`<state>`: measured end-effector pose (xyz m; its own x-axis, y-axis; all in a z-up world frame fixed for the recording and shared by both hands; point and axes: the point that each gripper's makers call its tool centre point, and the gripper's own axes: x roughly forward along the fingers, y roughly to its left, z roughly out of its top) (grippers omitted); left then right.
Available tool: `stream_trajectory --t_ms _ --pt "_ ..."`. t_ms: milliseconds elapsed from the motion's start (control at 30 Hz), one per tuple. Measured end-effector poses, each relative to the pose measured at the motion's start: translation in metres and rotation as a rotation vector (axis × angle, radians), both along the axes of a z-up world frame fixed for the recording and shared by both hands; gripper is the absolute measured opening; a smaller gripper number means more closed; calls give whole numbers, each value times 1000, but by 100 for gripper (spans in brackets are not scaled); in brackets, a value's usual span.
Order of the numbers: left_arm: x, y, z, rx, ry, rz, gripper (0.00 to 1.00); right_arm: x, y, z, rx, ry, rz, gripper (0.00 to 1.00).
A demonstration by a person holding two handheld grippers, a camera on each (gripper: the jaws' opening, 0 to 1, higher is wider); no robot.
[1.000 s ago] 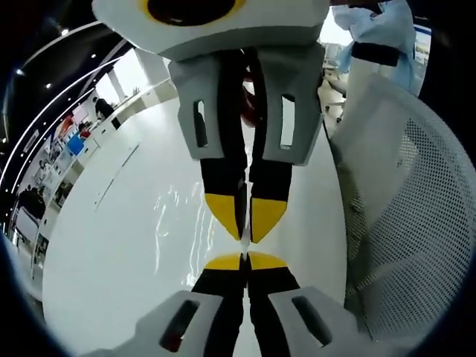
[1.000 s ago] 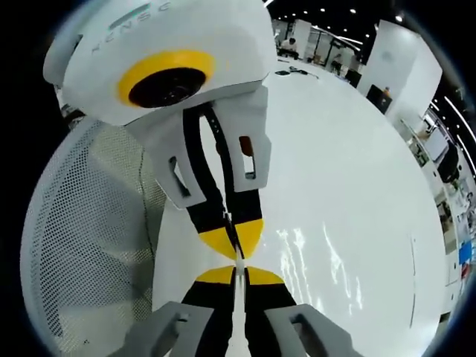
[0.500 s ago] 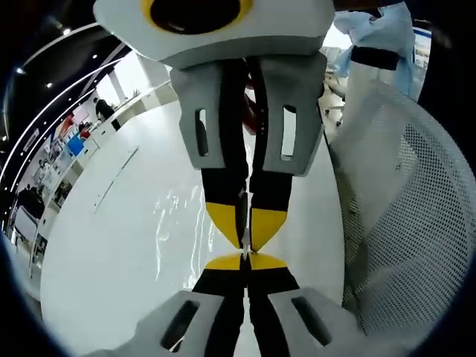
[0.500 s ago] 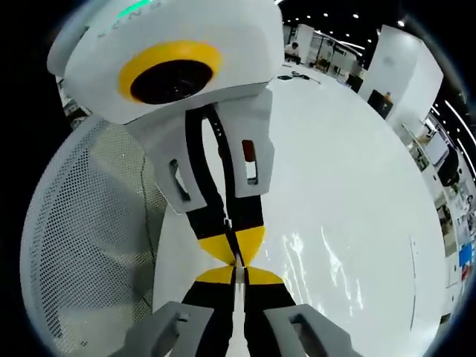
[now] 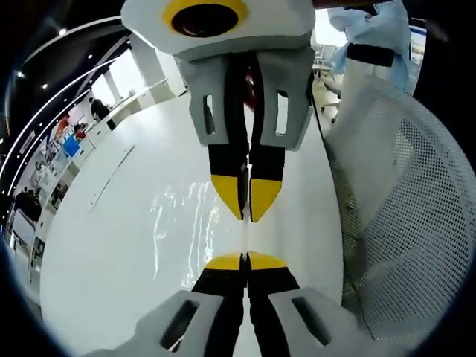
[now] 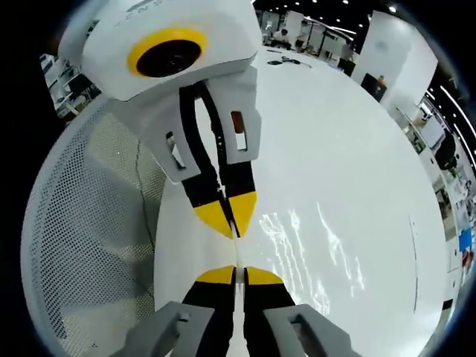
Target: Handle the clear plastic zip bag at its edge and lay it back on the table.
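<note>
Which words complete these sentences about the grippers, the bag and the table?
1. The left gripper and the right gripper face each other, both with jaws ____ on the bag's edge.
2. The clear plastic zip bag glints over a table coloured ____.
3. Beside the table is a white chair with a back of ____.
Missing words: shut; white; mesh.

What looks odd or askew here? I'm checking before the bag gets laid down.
Nothing stands out. Both the left gripper and the right gripper pinch the clear zip bag by one edge; it hangs wrinkled over the white table.
</note>
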<state>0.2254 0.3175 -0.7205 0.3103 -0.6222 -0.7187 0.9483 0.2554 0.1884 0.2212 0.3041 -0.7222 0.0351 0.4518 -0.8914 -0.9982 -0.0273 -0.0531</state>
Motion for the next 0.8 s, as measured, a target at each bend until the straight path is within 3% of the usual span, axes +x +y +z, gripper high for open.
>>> stream_trajectory --t_ms 367,800 --pt "0 -4 0 -3 -2 2 5 1 1 -1 1 4 -15 0" --pt "1 -11 4 -21 -16 -5 0 -1 3 1 10 6 -12 0"
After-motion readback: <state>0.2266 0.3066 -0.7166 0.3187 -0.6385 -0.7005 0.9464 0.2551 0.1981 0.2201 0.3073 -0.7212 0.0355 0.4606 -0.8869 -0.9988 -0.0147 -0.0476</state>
